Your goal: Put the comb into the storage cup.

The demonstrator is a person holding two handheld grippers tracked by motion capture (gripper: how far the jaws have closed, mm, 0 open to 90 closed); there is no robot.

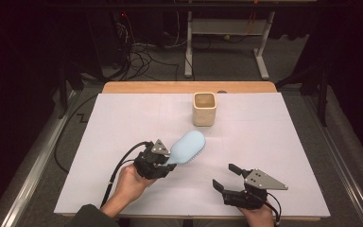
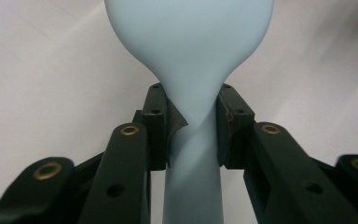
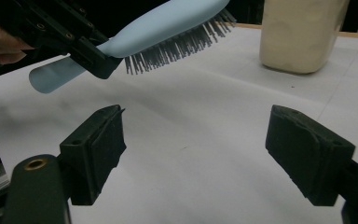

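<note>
Step in hand: I have the pale blue plastic hairbrush with dark bristles [image 1: 187, 147] up off the table, carried by its neck, head aimed toward the cream square ceramic cup [image 1: 204, 109]; I judge this as the carry toward that cup
Left gripper [image 1: 163, 158]: jaws partly closed, pads clamped on either side of the brush's narrow neck where handle meets head; in the left gripper view the pads [image 2: 159, 126] press the blue plastic [image 2: 191, 70] from both sides
Right gripper [image 1: 227, 177]: jaws wide apart with nothing between them, sitting low near my edge of the table; in its own view the two pads [image 3: 95, 144] frame bare white surface
Where the brush is: in the air above the white table sheet [image 1: 123, 123], bristles down and toward my right, its head tip near the cup but well short of the rim; from the right gripper view the bristles [image 3: 177, 46] clear the sheet
Next move, as I see it: lift the head above the cup rim, then tip the brush so one end goes down into the opening; the opening looks narrow against the brush head, so the handle end may be the better fit, and that would need a regrip or a hand-over to the free right claw
Edges and room: open sheet on all sides of the cup; the wooden table edge [image 1: 146, 87] lies just behind it, so I should not push the cup backward; the right claw is well clear of the path
</note>
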